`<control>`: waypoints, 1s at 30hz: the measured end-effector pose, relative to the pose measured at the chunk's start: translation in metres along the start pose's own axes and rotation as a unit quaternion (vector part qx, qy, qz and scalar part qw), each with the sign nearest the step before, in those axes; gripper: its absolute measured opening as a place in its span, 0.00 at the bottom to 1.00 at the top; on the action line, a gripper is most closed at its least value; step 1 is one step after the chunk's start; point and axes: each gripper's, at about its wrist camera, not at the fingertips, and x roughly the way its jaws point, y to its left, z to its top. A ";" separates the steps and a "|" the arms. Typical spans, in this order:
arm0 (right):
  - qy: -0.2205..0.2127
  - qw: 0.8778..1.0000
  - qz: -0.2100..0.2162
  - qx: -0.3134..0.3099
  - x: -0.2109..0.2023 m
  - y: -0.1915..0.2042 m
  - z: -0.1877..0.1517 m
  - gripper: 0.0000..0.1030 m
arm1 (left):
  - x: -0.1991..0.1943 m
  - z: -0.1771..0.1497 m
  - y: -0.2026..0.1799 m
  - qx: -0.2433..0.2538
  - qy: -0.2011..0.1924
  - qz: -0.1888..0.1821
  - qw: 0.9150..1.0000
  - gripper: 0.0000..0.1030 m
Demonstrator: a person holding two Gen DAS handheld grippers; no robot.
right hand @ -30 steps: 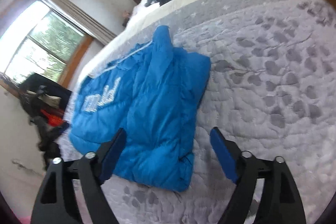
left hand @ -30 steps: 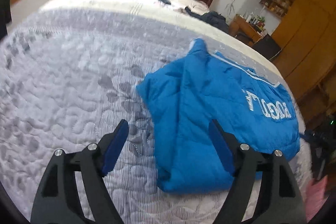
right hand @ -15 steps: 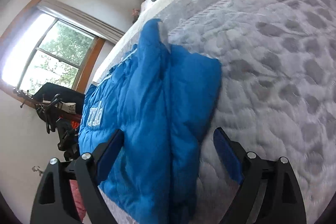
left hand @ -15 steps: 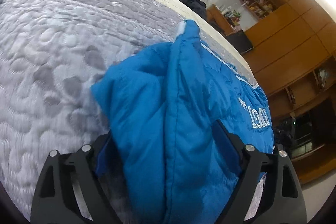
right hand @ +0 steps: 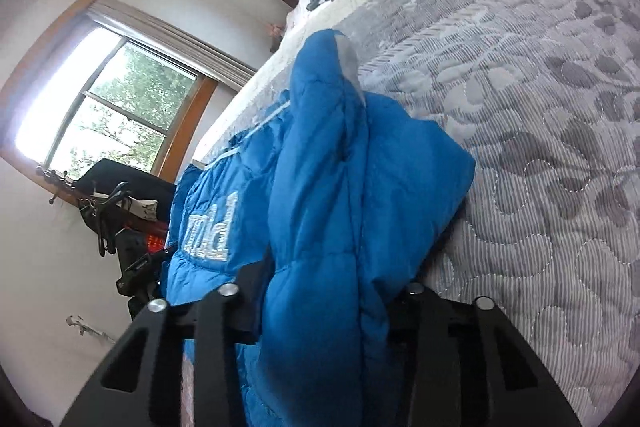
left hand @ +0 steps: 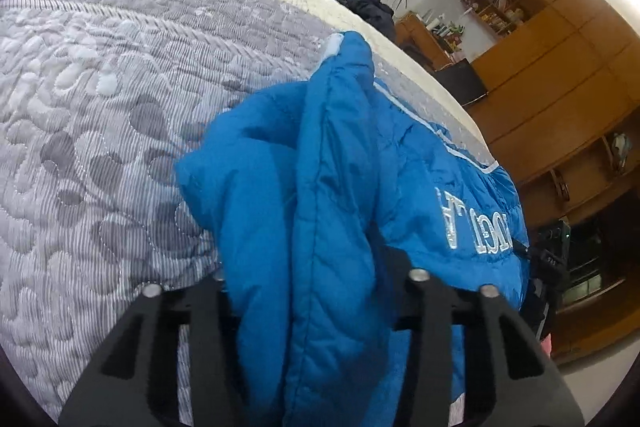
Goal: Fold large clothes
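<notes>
Since 0.5 s ago, both claws have been closed: the left gripper [left hand: 308, 291] and right gripper [right hand: 320, 299] now pinch the blue puffer jacket [left hand: 344, 195], lower centre, on the grey quilted bedspread [left hand: 88, 115]. The next fold can be lifted.

Both wrist views close on jacket [left hand: 320, 211]

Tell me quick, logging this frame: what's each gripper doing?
Left gripper: shut on the blue jacket.
Right gripper: shut on the blue jacket too.

puffy cloth jacket [left hand: 328, 187] (slight sheen), quilted bedspread [left hand: 100, 99]
</notes>
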 end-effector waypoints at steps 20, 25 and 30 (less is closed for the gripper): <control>-0.009 0.996 0.010 -0.087 -0.116 0.103 -0.098 0.27 | -0.123 -0.108 -0.053 0.015 -0.014 -0.117 0.993 0.19; 0.009 0.997 0.005 -0.078 -0.123 0.097 -0.144 0.27 | -0.146 -0.165 -0.037 0.010 -0.011 -0.106 0.994 0.20; 0.015 1.000 -0.002 -0.025 -0.108 0.051 -0.162 0.28 | -0.127 -0.190 0.001 -0.021 -0.008 -0.076 0.997 0.24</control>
